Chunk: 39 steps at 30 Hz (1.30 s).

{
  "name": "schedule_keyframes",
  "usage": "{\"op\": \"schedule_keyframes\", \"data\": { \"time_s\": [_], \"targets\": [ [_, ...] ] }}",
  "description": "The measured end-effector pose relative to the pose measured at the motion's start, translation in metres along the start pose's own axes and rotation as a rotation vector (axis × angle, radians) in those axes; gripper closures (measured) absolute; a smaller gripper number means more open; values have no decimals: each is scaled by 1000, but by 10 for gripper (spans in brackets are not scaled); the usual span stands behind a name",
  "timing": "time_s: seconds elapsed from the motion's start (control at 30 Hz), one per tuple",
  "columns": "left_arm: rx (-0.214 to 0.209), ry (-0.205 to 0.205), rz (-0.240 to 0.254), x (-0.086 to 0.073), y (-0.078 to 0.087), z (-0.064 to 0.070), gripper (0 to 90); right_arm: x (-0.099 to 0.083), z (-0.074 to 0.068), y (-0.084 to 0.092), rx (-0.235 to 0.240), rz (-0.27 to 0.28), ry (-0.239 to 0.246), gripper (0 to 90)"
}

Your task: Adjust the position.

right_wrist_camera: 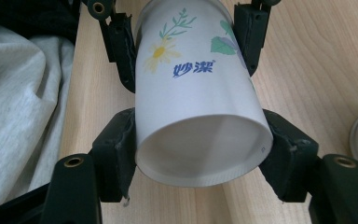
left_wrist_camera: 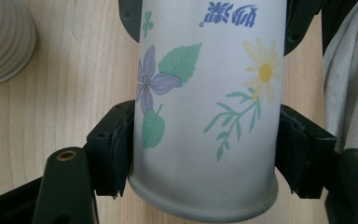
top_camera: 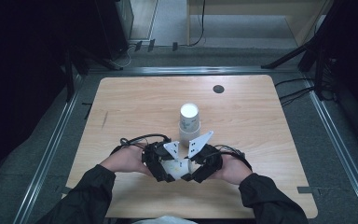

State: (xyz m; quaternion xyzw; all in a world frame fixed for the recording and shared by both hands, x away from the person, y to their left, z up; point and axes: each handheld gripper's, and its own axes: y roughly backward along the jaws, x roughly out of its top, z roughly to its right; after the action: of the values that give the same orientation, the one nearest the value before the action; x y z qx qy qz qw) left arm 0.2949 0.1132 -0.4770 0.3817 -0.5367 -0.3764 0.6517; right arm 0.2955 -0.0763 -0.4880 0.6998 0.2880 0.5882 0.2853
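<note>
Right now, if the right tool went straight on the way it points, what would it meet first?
Probably the left tool. The right tool is shut on the open end of the paper cup, and the left tool's pads grip the cup's far end straight ahead; depth is unclear.

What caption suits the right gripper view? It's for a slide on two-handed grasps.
Flower-printed paper cup on its side, clamped near its open rim by the right gripper, left gripper gripping its far end.
</note>
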Motion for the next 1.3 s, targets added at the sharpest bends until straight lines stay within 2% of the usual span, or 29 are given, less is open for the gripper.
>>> {"op": "schedule_keyframes", "data": {
  "time_s": [0.13, 0.17, 0.3, 0.5, 0.53, 0.63, 0.73, 0.83, 0.93, 1.0, 1.13, 1.3],
  "targets": [
    [3, -3, 33, -1, 4, -2, 230, 1, 0, 3, -17, 6, 7, 352],
    [4, 10, 68, -2, 7, -2, 201, 1, 0, 4, -19, 11, 11, 352],
    [28, 16, 120, -4, 14, -3, 125, 1, 2, 11, -32, 32, -2, 352],
    [42, 52, 226, -12, 25, -4, 98, -1, 6, 27, -36, 91, -20, 351],
    [33, 64, 245, -14, 26, -4, 98, -1, 7, 30, -31, 100, -22, 351],
    [37, 80, 272, -18, 29, -3, 98, -1, 7, 34, -30, 114, -28, 351],
    [44, 94, 323, -24, 33, 1, 98, 0, 7, 40, -4, 142, -26, 350],
    [36, 103, 390, -28, 36, 5, 98, 3, 5, 44, 19, 161, -12, 350],
    [27, 111, 436, -29, 37, 9, 99, 6, 6, 46, 49, 186, -8, 350],
    [25, 113, 445, -30, 37, 10, 101, 7, 6, 46, 57, 196, -5, 350],
    [7, 110, 501, -32, 39, 13, 127, 11, 8, 47, 101, 226, -15, 350],
    [-6, 107, 537, -33, 41, 13, 137, 12, 8, 48, 119, 242, -14, 350]
  ]
}}
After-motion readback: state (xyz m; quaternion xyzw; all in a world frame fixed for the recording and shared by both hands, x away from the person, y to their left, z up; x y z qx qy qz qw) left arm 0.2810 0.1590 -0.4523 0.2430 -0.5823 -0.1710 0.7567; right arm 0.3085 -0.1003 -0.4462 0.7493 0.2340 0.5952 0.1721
